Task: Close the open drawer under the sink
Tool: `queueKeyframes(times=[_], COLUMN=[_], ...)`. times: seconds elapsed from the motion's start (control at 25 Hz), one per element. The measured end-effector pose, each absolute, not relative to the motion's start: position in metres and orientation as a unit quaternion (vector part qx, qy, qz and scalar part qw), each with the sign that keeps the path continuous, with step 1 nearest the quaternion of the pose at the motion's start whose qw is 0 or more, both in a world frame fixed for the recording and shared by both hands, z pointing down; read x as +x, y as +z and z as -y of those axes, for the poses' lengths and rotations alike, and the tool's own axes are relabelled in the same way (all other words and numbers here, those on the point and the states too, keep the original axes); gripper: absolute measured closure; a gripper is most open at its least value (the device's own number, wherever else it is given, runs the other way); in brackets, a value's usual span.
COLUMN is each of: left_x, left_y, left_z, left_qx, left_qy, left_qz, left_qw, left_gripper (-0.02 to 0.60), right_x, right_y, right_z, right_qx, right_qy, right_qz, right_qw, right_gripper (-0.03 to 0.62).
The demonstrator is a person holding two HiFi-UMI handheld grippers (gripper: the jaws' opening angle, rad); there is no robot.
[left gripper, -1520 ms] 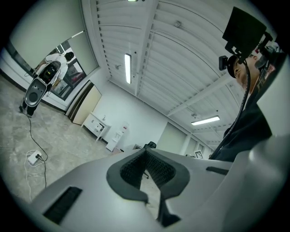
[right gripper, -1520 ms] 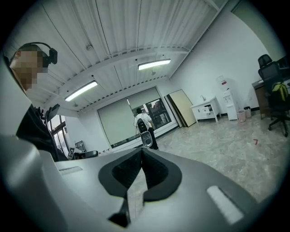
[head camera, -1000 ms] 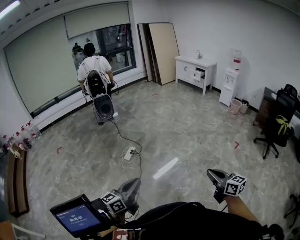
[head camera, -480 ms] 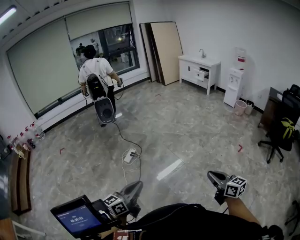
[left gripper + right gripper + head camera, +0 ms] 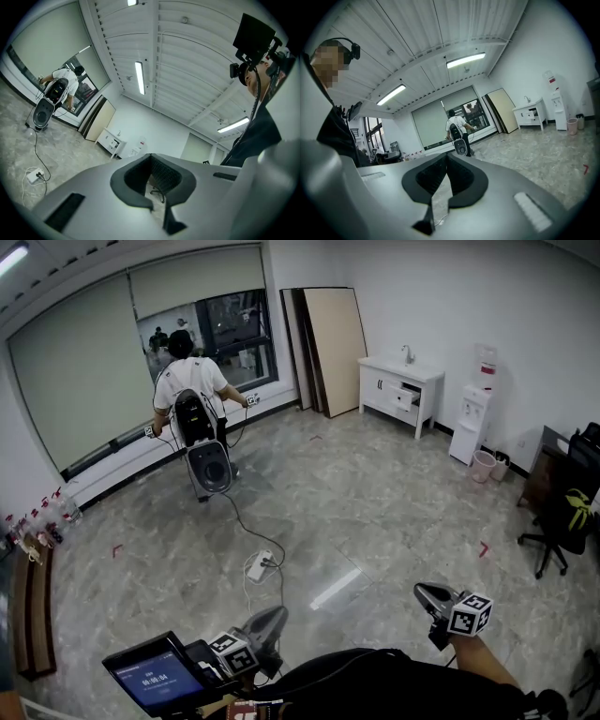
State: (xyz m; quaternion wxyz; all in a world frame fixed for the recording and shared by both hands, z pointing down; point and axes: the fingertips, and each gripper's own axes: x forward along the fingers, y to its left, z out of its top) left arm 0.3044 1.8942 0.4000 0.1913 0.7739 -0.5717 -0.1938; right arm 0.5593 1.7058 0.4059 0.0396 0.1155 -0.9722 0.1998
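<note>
Far across the room, a white sink cabinet (image 5: 397,388) stands against the back wall, with one drawer (image 5: 409,397) pulled out on its right side. The same cabinet is small in the left gripper view (image 5: 111,141) and in the right gripper view (image 5: 529,114). My left gripper (image 5: 267,623) and right gripper (image 5: 431,596) are held low at the bottom of the head view, well short of the cabinet. Both point level into the room. The left gripper (image 5: 157,207) and the right gripper (image 5: 439,199) are each shut, with nothing between the jaws.
A person with a backpack (image 5: 190,390) stands at the window beside a wheeled machine (image 5: 208,465). Its cable runs to a power strip (image 5: 258,565) on the floor. Boards (image 5: 328,338) lean left of the cabinet. A water dispenser (image 5: 470,413), pink bin (image 5: 483,465) and office chair (image 5: 562,512) stand right.
The room has shifted in the head view: the sink cabinet sits a little lower and further right. The person at the window has spread both arms. Both grippers keep their places in the view.
</note>
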Motion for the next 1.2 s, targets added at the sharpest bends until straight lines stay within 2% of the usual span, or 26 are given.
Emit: queueKeyframes(times=[0.36,0.52,0.76,1.2], left_x=[0.170,0.130,0.093,0.093], left_y=[0.384,0.385,0.394,0.389], left_z=[-1.857,-1.842,-1.813,-1.710], left_qx=[0.780,0.783,0.781,0.753], left_qy=[-0.192,-0.189,-0.202,-0.199], left_qz=[0.569,0.564,0.560,0.594], left_qw=[0.177,0.181,0.188,0.202], left_gripper=[0.581,0.581,0.581,0.581], right_x=[0.435,0.389,0.347,0.337], right_y=[0.389,0.396,0.403,0.411], right_z=[-1.668,-1.655,-1.629,-1.507], right_qx=[0.131,0.134,0.125,0.097], right_qy=[0.193,0.197,0.196,0.211], right_qz=[0.972,0.971,0.971,0.972], right_qw=[0.031,0.035,0.055,0.047], right_gripper=[0.592,0.592,0.592,0.592])
